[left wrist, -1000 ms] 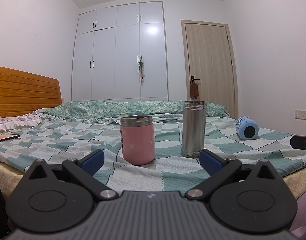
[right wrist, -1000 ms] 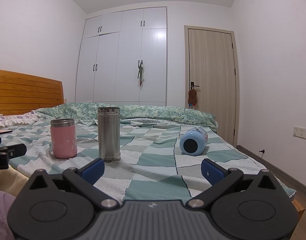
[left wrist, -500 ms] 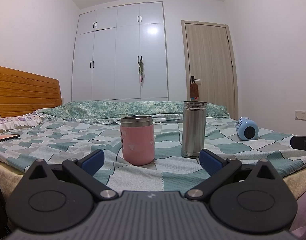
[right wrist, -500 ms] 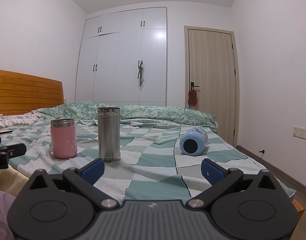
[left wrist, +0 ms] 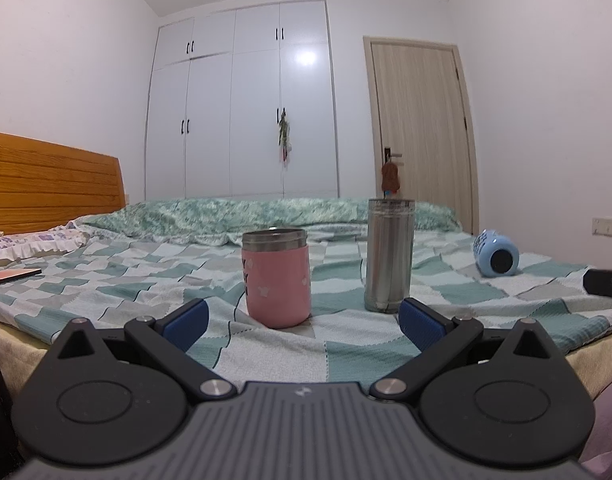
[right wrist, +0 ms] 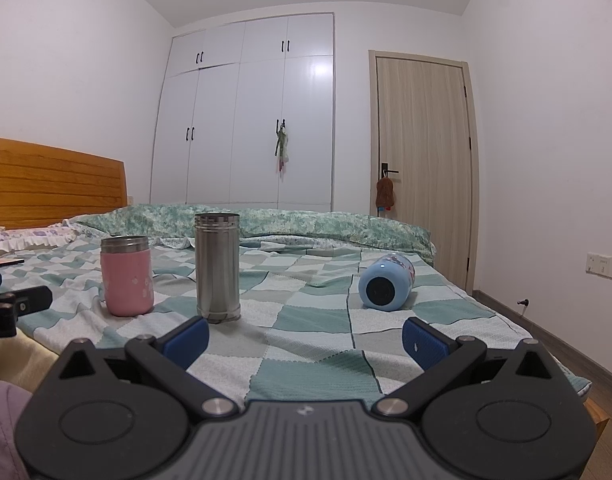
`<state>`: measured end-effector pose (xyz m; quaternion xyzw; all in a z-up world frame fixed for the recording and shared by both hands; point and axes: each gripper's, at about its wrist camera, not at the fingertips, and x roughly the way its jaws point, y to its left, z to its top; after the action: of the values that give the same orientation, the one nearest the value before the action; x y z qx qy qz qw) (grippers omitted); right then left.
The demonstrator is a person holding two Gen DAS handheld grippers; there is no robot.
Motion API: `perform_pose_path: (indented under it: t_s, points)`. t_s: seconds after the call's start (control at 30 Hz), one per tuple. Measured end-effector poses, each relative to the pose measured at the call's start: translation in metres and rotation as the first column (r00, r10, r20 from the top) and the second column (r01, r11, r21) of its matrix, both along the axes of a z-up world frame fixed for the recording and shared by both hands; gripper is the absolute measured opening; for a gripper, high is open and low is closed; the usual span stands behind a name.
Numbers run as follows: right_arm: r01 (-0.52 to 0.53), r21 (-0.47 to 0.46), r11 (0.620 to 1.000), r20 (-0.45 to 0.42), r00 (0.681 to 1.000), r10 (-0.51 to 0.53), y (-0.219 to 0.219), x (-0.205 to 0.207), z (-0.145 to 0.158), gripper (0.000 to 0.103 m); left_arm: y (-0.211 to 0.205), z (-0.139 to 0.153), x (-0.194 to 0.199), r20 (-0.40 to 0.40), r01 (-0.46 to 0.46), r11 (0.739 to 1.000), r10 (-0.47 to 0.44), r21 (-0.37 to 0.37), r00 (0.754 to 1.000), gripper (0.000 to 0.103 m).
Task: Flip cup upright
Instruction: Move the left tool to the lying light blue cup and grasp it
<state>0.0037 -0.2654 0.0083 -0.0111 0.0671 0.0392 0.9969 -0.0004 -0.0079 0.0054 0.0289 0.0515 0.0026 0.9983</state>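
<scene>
Pre-grasp: blue cup (right wrist: 387,283) lies sideways on bed (right wrist: 313,344); both hand-held grippers, left (left wrist: 302,318) and right (right wrist: 304,335), wide open, empty; right likely reaches next.

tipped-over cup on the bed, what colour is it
Light blue, with a dark round end facing the camera; the cup shows best in the right wrist view.

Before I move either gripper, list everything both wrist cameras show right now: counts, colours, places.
Blue cup: 1, on its side, bed's right part.
Steel flask: 1, silver, upright, mid-bed.
Pink cup: 1, upright, left of the flask.
Bed: 1, green-white checked cover.
Headboard: 1, wooden, left.
Wardrobe: 1, white, back wall.
Door: 1, light wood, shut, right of the wardrobe.
Socket: 1, white, right wall.
Left gripper: open, empty, before the pink cup.
Right gripper: open, empty.
</scene>
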Motion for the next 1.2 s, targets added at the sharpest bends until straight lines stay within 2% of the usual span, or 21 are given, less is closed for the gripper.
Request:
perform_pose_path:
  t_s: [0.17, 0.3, 0.47, 0.53, 0.7, 0.77, 0.87, 1.03, 1.2]
  points:
    - [0.003, -0.008, 1.0, -0.025, 1.0, -0.004, -0.01, 0.008, 0.012, 0.103, -0.014, 0.015, 0.01, -0.032, 0.085, 0.996, -0.085, -0.012, 0.996, 0.103]
    - [0.011, -0.037, 0.999, -0.066, 0.998, -0.013, -0.03, 0.025, 0.029, 0.103, -0.046, 0.036, 0.025, -0.045, 0.176, 0.984, -0.175, 0.024, 0.984, 0.103]
    - [0.022, -0.067, 0.998, -0.112, 0.993, -0.029, -0.063, 0.049, 0.05, 0.103, -0.097, 0.057, 0.061, -0.134, 0.323, 0.945, -0.316, 0.039, 0.939, 0.103]
    - [0.033, -0.074, 0.997, -0.135, 0.99, -0.043, -0.079, 0.062, 0.056, 0.103, -0.117, 0.062, 0.078, -0.171, 0.354, 0.934, -0.342, 0.043, 0.924, 0.103]
    - [0.042, -0.097, 0.994, -0.198, 0.978, -0.06, -0.115, 0.101, 0.063, 0.103, -0.159, 0.073, 0.124, -0.257, 0.394, 0.917, -0.365, 0.068, 0.895, 0.103]
    - [0.033, -0.113, 0.993, -0.225, 0.973, -0.058, -0.126, 0.118, 0.064, 0.103, -0.172, 0.079, 0.145, -0.303, 0.404, 0.913, -0.37, 0.056, 0.878, 0.103]
    - [0.022, -0.119, 0.993, -0.257, 0.965, -0.052, -0.142, 0.145, 0.062, 0.103, -0.188, 0.089, 0.176, -0.354, 0.406, 0.913, -0.364, 0.05, 0.862, 0.103]
    - [0.017, -0.108, 0.994, -0.308, 0.95, -0.05, -0.171, 0.191, 0.06, 0.103, -0.219, 0.102, 0.22, -0.419, 0.406, 0.91, -0.338, 0.084, 0.843, 0.103]
    - [0.018, -0.101, 0.995, -0.366, 0.929, -0.054, -0.2, 0.24, 0.053, 0.103, -0.26, 0.102, 0.271, -0.494, 0.4, 0.911, -0.305, 0.098, 0.815, 0.103]
